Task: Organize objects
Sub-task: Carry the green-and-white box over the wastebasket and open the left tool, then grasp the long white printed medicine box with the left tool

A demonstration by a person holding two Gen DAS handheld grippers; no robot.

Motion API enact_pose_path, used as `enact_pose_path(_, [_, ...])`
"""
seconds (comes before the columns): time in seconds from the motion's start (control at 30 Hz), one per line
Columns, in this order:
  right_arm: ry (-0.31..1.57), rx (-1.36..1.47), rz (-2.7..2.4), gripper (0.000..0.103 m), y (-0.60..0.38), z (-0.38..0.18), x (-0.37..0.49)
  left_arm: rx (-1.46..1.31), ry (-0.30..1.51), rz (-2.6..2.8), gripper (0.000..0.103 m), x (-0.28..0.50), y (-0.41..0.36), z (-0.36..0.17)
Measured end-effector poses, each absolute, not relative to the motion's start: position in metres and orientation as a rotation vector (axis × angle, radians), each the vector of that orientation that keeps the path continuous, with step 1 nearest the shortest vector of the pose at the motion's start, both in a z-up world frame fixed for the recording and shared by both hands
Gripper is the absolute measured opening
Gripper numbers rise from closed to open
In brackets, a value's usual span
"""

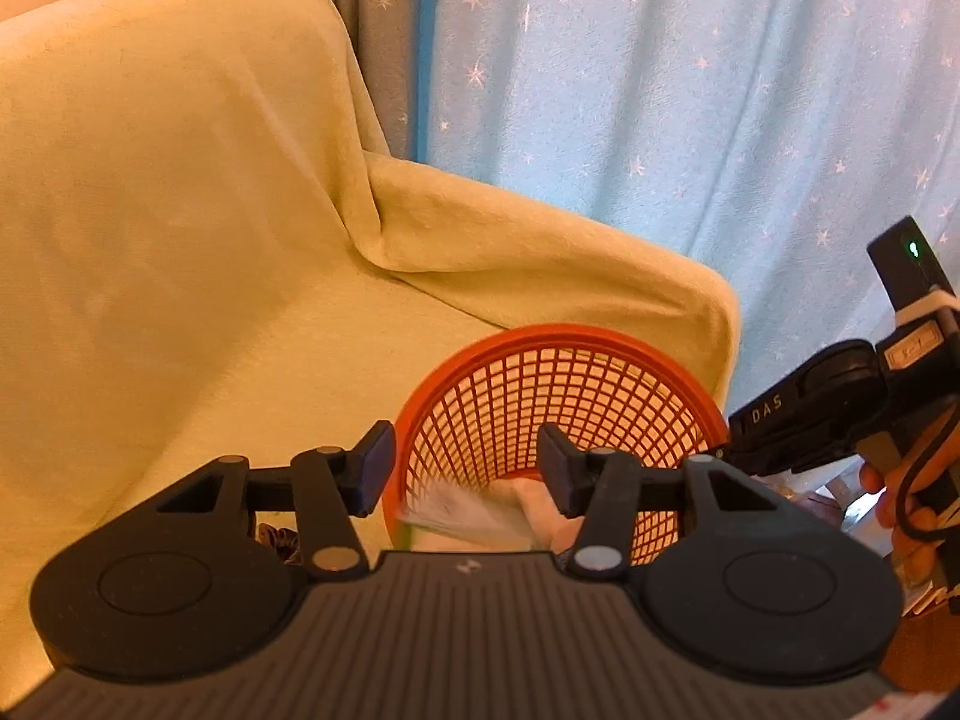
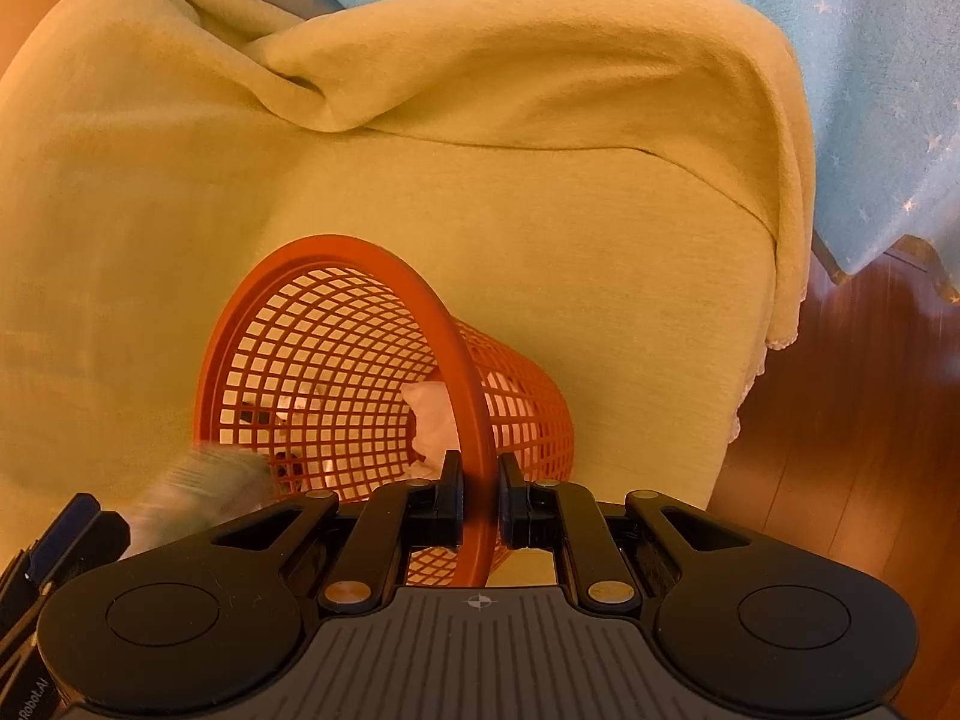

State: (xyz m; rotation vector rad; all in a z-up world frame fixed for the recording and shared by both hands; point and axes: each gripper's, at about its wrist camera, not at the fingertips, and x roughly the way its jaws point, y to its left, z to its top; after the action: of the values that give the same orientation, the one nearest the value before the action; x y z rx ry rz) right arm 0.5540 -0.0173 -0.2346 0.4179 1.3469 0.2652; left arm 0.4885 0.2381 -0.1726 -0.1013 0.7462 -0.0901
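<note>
An orange mesh basket lies tilted on a sofa seat, its mouth towards me. My right gripper is shut on the near rim, one pad on each side. My left gripper is open in front of the basket. Just below the left fingers, at the basket's mouth, is a pale whitish-green thing, blurred by motion; no pad touches it. It shows as a smear beside a left finger. Crumpled white material and something dark lie inside the basket.
A yellow-green blanket covers the sofa's back, seat and arm. Light blue star-print curtains hang behind. Wooden floor shows past the sofa's right edge. A hand holds the right gripper's housing.
</note>
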Motion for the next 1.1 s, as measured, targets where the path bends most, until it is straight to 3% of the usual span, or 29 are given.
enact_pose_path(0.17, [1.334,0.416,0.234,0.008,-0.025,-0.237,0.553,-0.096,0.766,-0.006,0.052,0.476,0.256,-0.182])
enact_pose_path(0.3, [1.337,0.485,0.205,0.007,-0.044,-0.239,0.558,-0.085,0.873,0.094,0.057,0.464,0.28,-0.219])
enact_pose_path(0.67, [1.303,0.497,0.15,0.007,-0.057,-0.236,0.564,-0.128,1.081,0.253,0.055,0.471,0.326,-0.334])
enact_pose_path(1.1, [1.307,0.476,0.137,0.007,-0.049,-0.235,0.564,-0.16,1.119,0.277,0.05,0.51,0.345,-0.383])
